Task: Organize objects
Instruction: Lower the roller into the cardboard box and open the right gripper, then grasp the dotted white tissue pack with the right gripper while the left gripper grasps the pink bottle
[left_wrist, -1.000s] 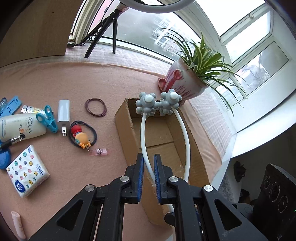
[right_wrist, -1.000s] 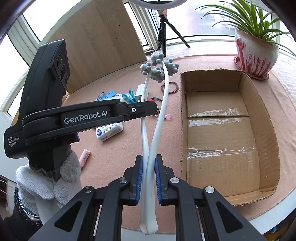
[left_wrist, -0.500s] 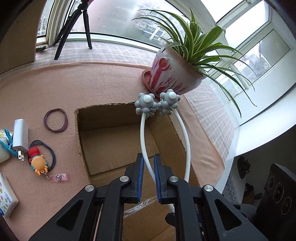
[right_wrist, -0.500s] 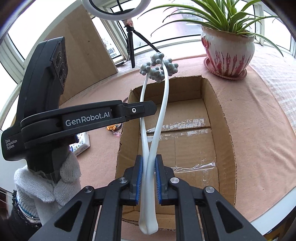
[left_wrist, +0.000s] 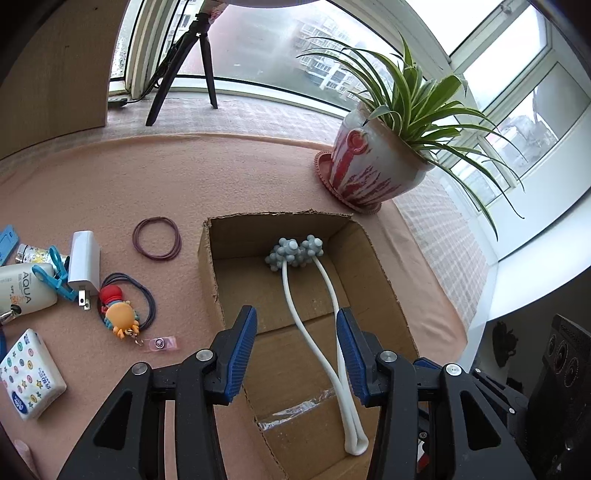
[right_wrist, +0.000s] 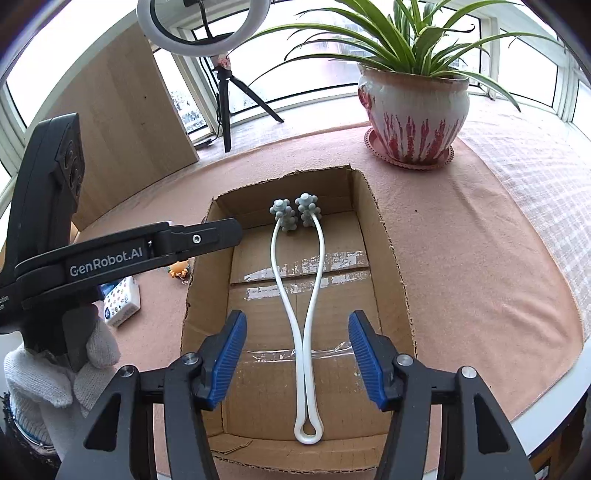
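Note:
A white looped massager with grey knobbly balls (right_wrist: 303, 306) lies flat on the floor of an open cardboard box (right_wrist: 391, 258). It also shows in the left wrist view (left_wrist: 317, 306), inside the box (left_wrist: 210, 266). My right gripper (right_wrist: 297, 358) is open and empty, above the massager's handle end. My left gripper (left_wrist: 295, 350) is open and empty, above the box's near left part. The left gripper's body (right_wrist: 122, 254) shows at the left of the right wrist view.
A potted spider plant (right_wrist: 412, 122) stands behind the box. Left of the box on the pink cloth lie hair ties (left_wrist: 157, 243), a white charger (left_wrist: 85, 258), an octopus badge reel (left_wrist: 122, 314), a lotion tube (left_wrist: 22, 291) and a tissue pack (left_wrist: 27, 373). A tripod (left_wrist: 184, 62) stands by the window.
Both grippers held the massager above the box. Now both have opened and the massager lies on the box floor.

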